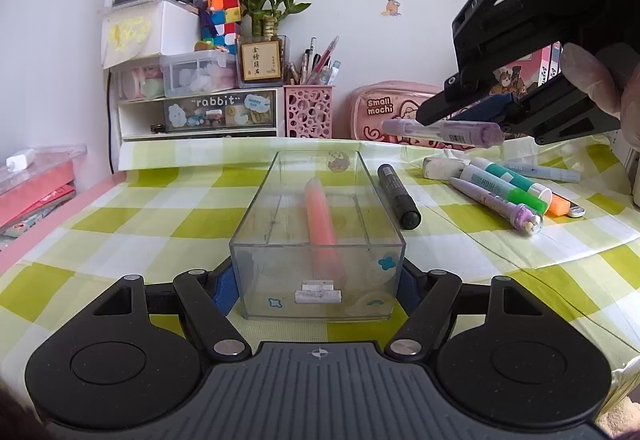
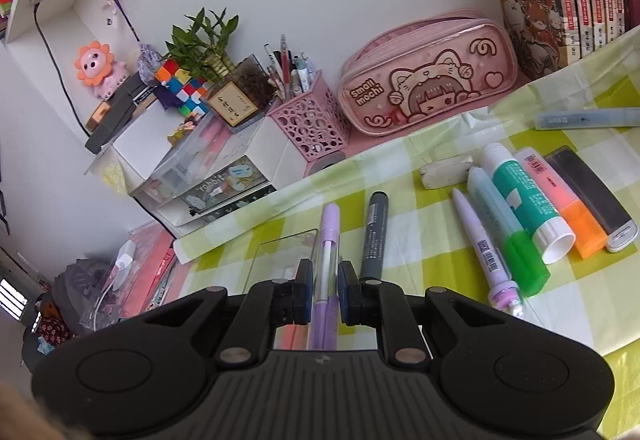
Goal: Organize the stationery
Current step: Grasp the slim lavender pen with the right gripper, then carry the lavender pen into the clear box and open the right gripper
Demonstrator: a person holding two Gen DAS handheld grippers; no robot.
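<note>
Lilac plastic pen with a clear barrel point(image 2: 329, 260), bottom centre of the right wrist view, sits clenched mid-barrel by the right gripper point(image 2: 325, 294); light, rigid and probably slick, so that central hold suits it. Lower centre of the left view, the left gripper point(image 1: 319, 286) grasps the clear rectangular plastic box point(image 1: 256, 200) holding a pink highlighter point(image 1: 320, 216).

You have two black hand-held grippers, left point(image 1: 319, 282) and right point(image 2: 325, 294). One clear plastic rectangular box point(image 1: 316, 240) with one pink pen point(image 1: 322, 224) in it. One lilac clear-barrelled pen point(image 2: 329, 260) in your right one. Loose on the tabletop: one black marker point(image 2: 374, 236), one white eraser point(image 2: 446, 171), one teal-and-white glue stick point(image 2: 526, 202). One pink cat-print pencil pouch point(image 2: 428, 80), one pink perforated pen cup point(image 2: 308, 120).
</note>
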